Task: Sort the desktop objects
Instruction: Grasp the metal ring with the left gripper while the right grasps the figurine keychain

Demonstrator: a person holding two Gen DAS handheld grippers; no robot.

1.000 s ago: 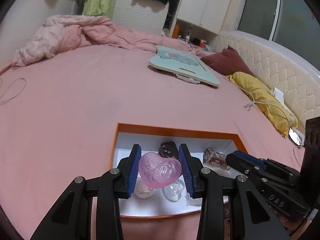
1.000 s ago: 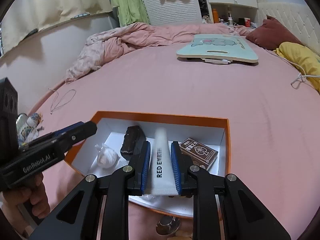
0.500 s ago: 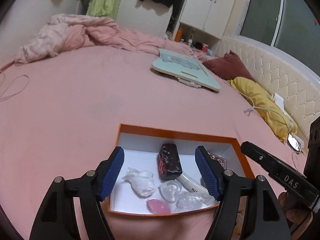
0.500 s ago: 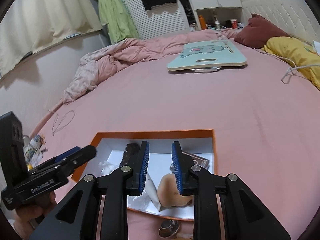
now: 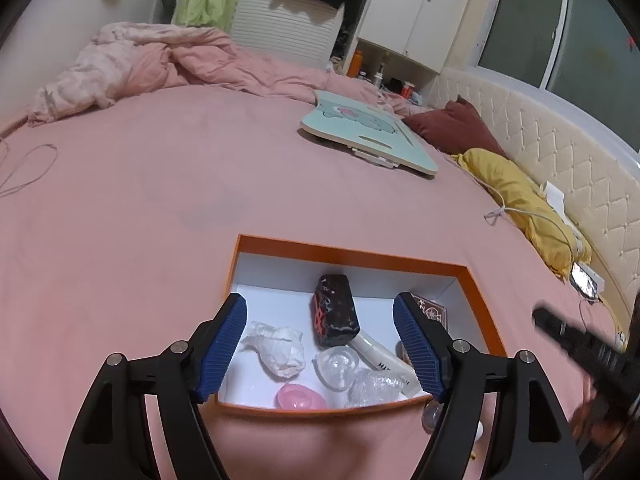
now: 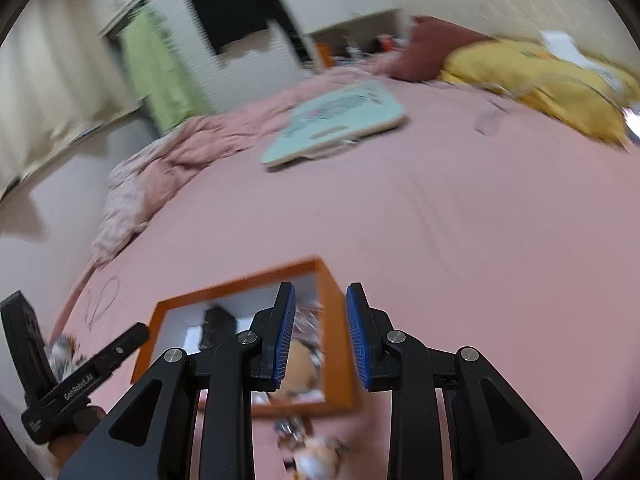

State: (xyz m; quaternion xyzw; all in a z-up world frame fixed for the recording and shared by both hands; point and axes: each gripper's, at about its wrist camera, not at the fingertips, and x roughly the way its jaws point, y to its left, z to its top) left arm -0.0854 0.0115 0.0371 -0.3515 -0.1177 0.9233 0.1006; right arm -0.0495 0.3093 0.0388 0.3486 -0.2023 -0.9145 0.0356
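Note:
An orange box (image 5: 352, 251) with a white inside lies on the pink bed. In it are a pink heart (image 5: 301, 397), a black patterned block (image 5: 334, 311), a white tube (image 5: 380, 358), a crumpled white wad (image 5: 280, 346), clear plastic pieces (image 5: 340, 366) and a brown card box (image 5: 431, 312). My left gripper (image 5: 320, 350) is open and empty above the box. My right gripper (image 6: 320, 336) is open and empty over the box's right edge (image 6: 332, 332); that view is blurred. Small objects (image 6: 312, 452) lie on the bed below it.
A teal lap board (image 5: 368, 136) lies further back on the bed. A yellow pillow (image 5: 516, 200) with a white cable, a dark red pillow (image 5: 452, 128) and a rumpled pink duvet (image 5: 140, 64) edge the bed. A phone (image 5: 584, 283) lies at right.
My left gripper opened and dropped the pink heart into the box. My right gripper let go of the white tube, opened and is swinging to the right.

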